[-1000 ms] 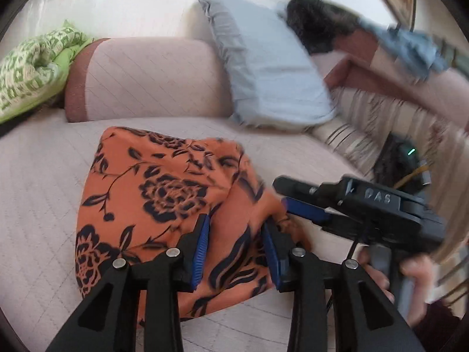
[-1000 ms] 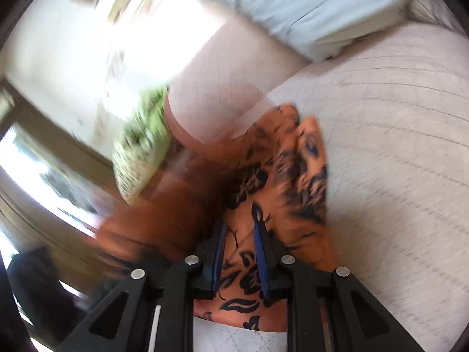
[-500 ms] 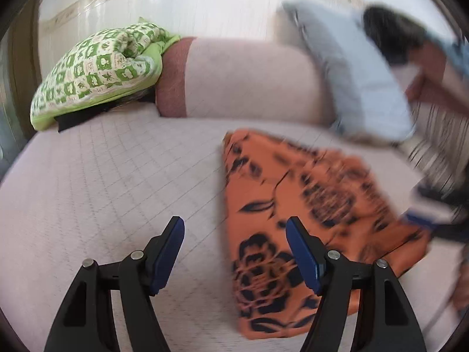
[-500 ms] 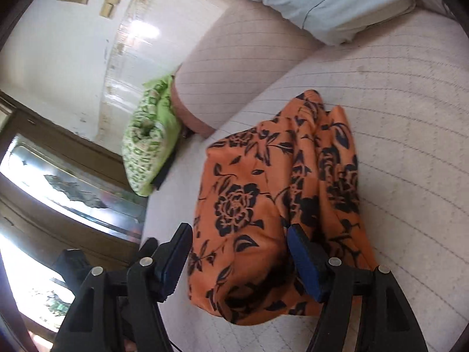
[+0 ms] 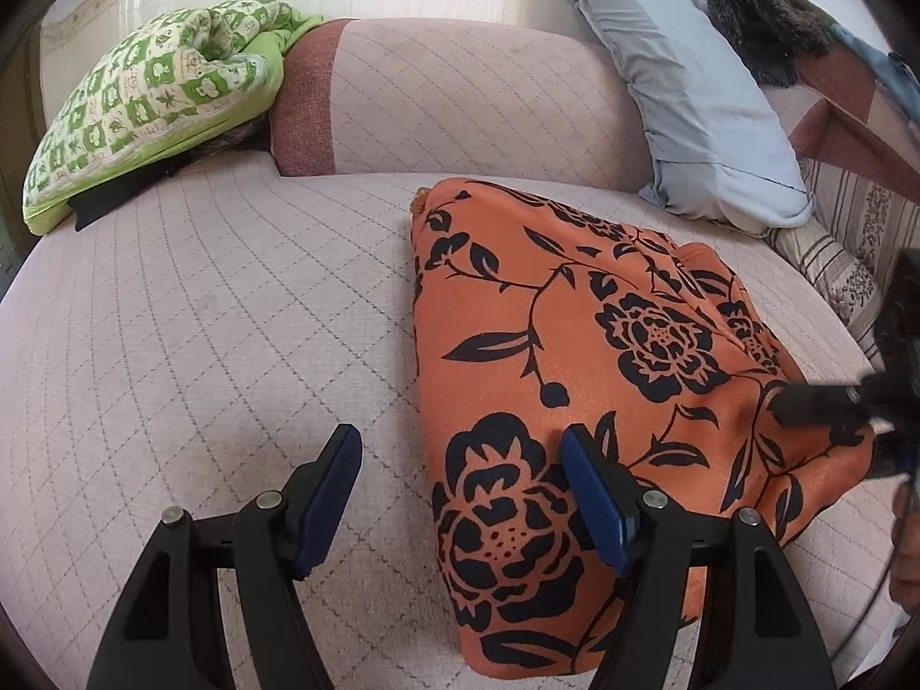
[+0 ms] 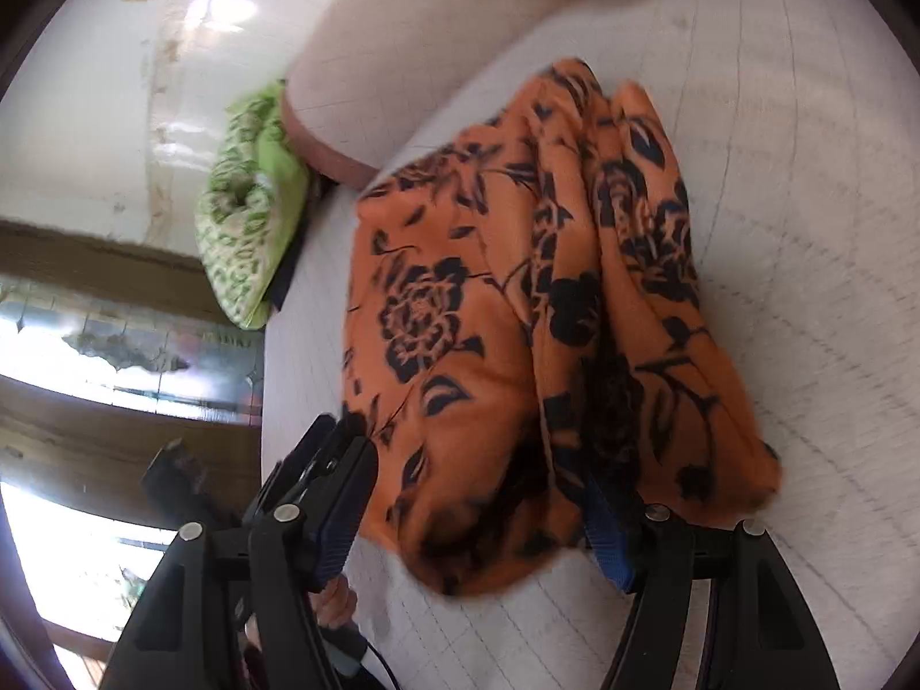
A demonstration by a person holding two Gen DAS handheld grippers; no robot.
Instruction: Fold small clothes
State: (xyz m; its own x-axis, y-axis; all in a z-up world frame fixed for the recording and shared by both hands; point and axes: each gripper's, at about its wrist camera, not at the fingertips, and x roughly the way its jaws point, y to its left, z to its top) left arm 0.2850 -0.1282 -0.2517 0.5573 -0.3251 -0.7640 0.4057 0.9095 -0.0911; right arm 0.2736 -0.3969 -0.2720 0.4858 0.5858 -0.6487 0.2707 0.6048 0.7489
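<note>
Now the orange garment (image 5: pixel 575 379) lies folded on the bed (image 5: pixel 201 345) by its right edge; left gripper (image 5: pixel 460 506) and right gripper (image 6: pixel 477 512) gape wide, empty. Next, probably flattening the bundle.

Orange garment (image 5: pixel 575 356) with black roses and leaves; pale pink quilted cover (image 5: pixel 201 333); green-and-cream checked pillow (image 5: pixel 155 98); plain grey-blue pillow (image 5: pixel 690 92); blue finger pads (image 5: pixel 328 500).
</note>
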